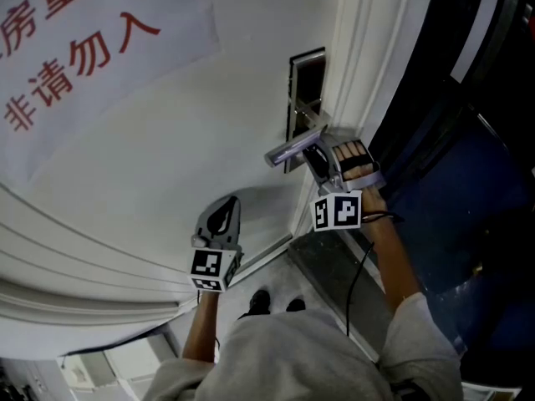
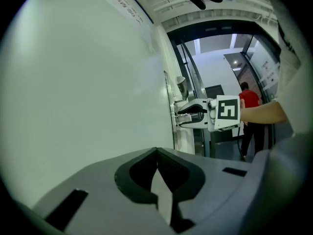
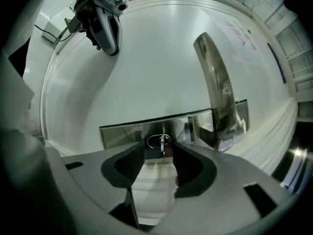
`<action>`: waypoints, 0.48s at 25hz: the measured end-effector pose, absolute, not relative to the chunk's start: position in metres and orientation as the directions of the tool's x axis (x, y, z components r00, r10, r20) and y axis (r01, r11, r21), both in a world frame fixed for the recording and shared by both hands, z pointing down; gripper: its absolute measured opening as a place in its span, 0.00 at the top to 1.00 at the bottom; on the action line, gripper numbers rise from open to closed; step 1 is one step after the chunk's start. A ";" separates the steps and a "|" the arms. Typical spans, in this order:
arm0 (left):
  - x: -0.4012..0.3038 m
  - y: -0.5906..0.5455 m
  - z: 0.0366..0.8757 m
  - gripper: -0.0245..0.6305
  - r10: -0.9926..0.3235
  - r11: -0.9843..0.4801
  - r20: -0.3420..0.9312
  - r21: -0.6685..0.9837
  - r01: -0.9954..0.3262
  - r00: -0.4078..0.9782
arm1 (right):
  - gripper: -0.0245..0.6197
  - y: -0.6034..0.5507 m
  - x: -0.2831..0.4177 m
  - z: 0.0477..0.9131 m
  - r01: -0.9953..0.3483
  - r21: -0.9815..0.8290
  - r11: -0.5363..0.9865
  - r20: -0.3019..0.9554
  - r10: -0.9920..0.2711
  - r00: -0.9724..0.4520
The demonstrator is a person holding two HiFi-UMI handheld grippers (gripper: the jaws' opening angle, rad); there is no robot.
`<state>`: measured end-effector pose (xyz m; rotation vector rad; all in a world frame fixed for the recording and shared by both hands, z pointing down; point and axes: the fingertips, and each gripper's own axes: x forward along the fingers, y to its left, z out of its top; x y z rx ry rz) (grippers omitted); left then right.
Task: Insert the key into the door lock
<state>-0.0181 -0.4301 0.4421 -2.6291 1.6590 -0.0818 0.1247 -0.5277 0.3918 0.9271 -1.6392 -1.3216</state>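
Jaws of the right gripper [image 3: 164, 156] are standing spread, gripping nothing. Key [image 3: 163, 150] is sitting between their tips, shaft running straight ahead into the lock [image 3: 159, 141], looking seated. Left gripper [image 2: 157, 152], pressed together and empty, is hovering well off along the door [image 2: 73, 82], so right is nearer.

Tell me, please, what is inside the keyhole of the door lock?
A key sits in the keyhole, its head sticking out between the open fingers of the right gripper. Its blade is hidden inside the lock.
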 end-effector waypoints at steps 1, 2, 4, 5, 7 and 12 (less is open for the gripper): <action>-0.017 -0.430 0.442 0.93 -0.902 -0.432 0.028 -0.055 -0.900 0.431 | 0.68 -0.527 0.126 0.392 -0.055 0.983 0.174 0.139 -0.908 -0.396; -0.016 -0.430 0.442 0.93 -0.901 -0.434 0.028 -0.055 -0.899 0.433 | 0.68 -0.526 0.127 0.391 -0.059 0.984 0.167 0.131 -0.909 -0.396; -0.015 -0.431 0.443 0.93 -0.899 -0.438 0.028 -0.053 -0.898 0.437 | 0.68 -0.524 0.129 0.391 -0.066 0.985 0.161 0.123 -0.911 -0.393; -0.014 -0.431 0.443 0.93 -0.898 -0.439 0.029 -0.053 -0.897 0.438 | 0.68 -0.524 0.130 0.390 -0.075 0.984 0.164 0.122 -0.912 -0.392; -0.012 -0.432 0.444 0.93 -0.895 -0.446 0.030 -0.053 -0.894 0.445 | 0.68 -0.522 0.134 0.389 -0.106 0.979 0.172 0.119 -0.913 -0.389; -0.005 -0.434 0.444 0.93 -0.885 -0.466 0.033 -0.057 -0.883 0.465 | 0.71 -0.510 0.155 0.387 -0.262 0.939 0.224 0.115 -0.920 -0.376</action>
